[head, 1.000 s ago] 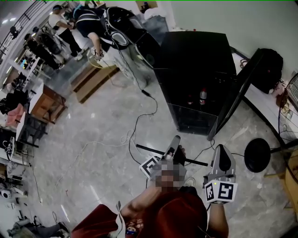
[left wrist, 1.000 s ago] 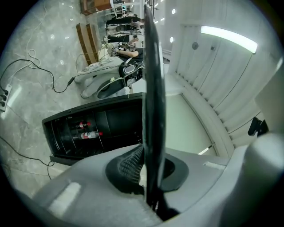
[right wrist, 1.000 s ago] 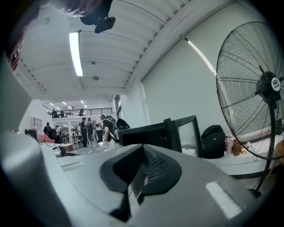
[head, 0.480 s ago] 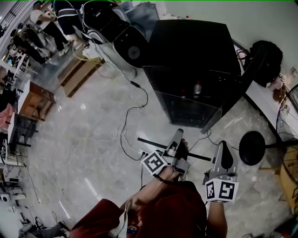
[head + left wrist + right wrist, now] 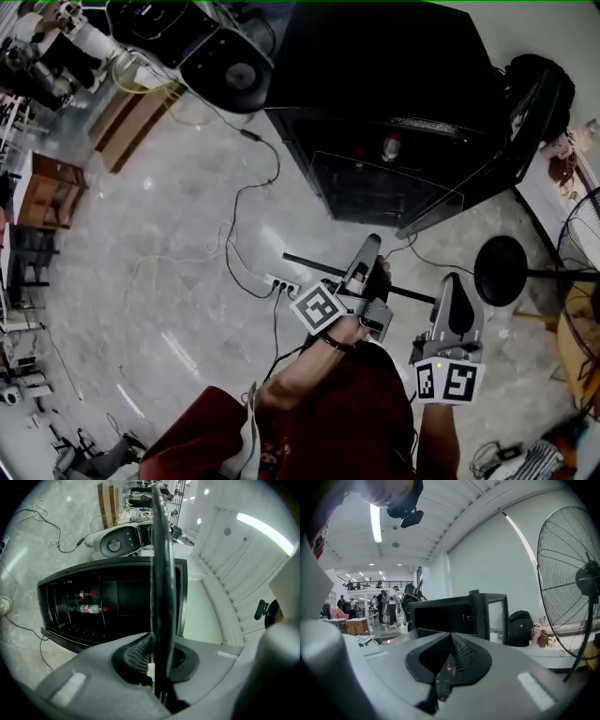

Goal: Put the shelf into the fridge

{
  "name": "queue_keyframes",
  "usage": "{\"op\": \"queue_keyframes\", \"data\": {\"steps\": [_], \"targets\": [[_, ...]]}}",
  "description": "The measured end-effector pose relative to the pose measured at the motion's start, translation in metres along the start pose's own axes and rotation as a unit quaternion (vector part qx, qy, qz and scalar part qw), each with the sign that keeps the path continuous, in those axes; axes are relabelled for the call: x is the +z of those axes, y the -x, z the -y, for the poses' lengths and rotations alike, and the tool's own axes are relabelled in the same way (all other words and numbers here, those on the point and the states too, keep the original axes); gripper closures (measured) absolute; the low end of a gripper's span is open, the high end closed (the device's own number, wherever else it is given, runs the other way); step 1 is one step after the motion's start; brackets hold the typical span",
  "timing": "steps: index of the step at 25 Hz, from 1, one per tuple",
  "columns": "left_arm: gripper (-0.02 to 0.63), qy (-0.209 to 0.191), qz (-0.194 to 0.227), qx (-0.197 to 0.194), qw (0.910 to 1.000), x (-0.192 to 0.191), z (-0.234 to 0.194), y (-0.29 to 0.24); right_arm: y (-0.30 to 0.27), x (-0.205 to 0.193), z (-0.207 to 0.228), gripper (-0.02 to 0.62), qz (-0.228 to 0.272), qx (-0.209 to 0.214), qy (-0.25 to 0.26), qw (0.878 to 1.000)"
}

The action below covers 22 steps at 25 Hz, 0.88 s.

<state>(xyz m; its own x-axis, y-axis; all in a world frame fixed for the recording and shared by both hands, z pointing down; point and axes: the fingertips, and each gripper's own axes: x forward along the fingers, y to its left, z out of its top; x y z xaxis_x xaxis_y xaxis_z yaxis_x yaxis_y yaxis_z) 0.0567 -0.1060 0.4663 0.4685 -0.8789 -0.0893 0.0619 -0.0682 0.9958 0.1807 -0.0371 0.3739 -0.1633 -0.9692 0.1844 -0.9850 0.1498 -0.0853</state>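
The shelf (image 5: 309,262) is a thin black panel seen edge-on, and my left gripper (image 5: 370,248) is shut on it near its middle. In the left gripper view the shelf (image 5: 161,573) rises as a dark vertical strip from between the pads of the left gripper (image 5: 157,660). Ahead stands the black fridge (image 5: 375,94) with its door (image 5: 511,141) swung open to the right and bottles (image 5: 391,147) inside. The same fridge (image 5: 117,602) shows its dark interior in the left gripper view. My right gripper (image 5: 452,286) hangs beside the shelf's right end, shut, with nothing between its pads (image 5: 461,653).
A fan (image 5: 576,583) on a round black base (image 5: 500,272) stands right of the fridge. A power strip with cables (image 5: 281,284) lies on the floor below the shelf. A black backpack (image 5: 534,75) sits at the back right, a round-faced machine (image 5: 230,70) left of the fridge.
The fridge has grown larger and slid up and left in the head view. Both grippers have moved toward it, the left one carrying the shelf along.
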Motion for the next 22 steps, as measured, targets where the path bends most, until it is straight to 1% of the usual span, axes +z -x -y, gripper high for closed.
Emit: {"op": "queue_keyframes", "data": {"steps": [8,12,18,22], "targets": [[0.591,0.007,0.027,-0.011,0.9996,0.025,-0.015,-0.029,-0.019,-0.012,-0.001,0.595,-0.017,0.000,0.002,1.000],[0.591,0.004,0.028,-0.021,0.9994,0.029,-0.018,-0.042,-0.026,-0.015,-0.003,0.595,-0.023,-0.001,0.005,1.000],[0.591,0.022,0.042,-0.040,0.9981,0.034,-0.023,-0.065,-0.036,-0.022,0.000,0.595,-0.037,-0.004,0.005,0.999],[0.591,0.015,0.043,-0.036,0.9983,0.039,-0.028,-0.076,-0.042,-0.022,0.001,0.595,-0.038,-0.008,0.005,0.999]]}}
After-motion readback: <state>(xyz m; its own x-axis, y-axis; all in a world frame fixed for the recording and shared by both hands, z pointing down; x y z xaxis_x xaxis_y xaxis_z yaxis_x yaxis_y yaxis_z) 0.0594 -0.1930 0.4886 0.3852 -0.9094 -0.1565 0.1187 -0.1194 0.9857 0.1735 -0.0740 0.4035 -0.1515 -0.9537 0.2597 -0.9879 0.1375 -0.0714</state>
